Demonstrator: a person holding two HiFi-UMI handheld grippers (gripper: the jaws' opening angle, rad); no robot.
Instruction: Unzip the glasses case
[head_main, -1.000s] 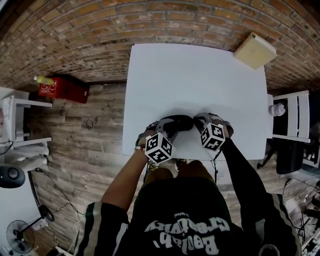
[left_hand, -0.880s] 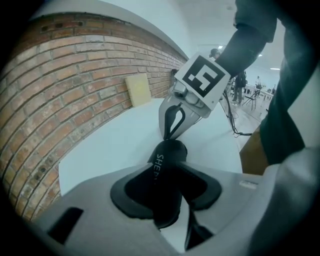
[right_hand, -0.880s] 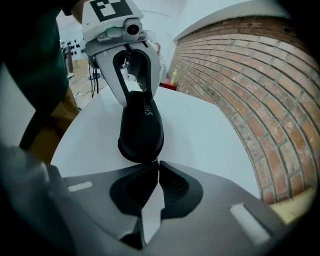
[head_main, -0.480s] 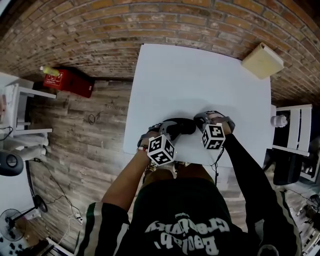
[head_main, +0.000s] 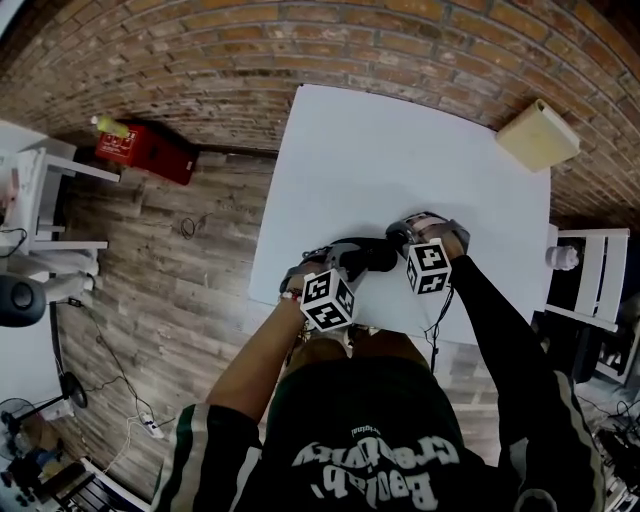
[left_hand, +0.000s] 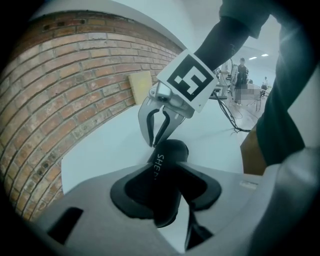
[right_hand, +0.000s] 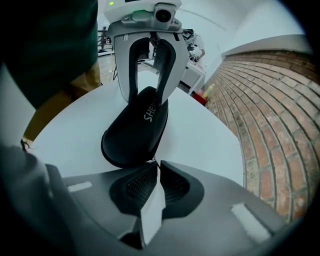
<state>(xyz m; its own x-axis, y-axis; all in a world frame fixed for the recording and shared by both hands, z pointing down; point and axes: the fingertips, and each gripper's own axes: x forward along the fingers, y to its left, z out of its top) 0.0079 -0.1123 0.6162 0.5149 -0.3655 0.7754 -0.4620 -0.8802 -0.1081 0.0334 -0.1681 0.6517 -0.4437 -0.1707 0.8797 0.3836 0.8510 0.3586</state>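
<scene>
**Two grippers, one case**

Two grippers meet on the shut black glasses case (head_main: 360, 255) at the white table's (head_main: 400, 150) near edge. The left gripper's (right_hand: 148, 97) fingers stand wide, clamping one end. The right gripper's (left_hand: 156, 140) fingers pinch almost together on the zip pull (right_hand: 154, 159). A beige box (head_main: 540, 134) sits at the table's far right corner. A brick wall (head_main: 200, 60) stands beyond the table, with wooden floor (head_main: 170, 290) beside it.

brick wall (head_main: 200, 40), wood plank floor (head_main: 170, 300) — white table (head_main: 400, 160).

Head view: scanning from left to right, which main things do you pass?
red box → left tool → glasses case → right tool → tan box
</scene>
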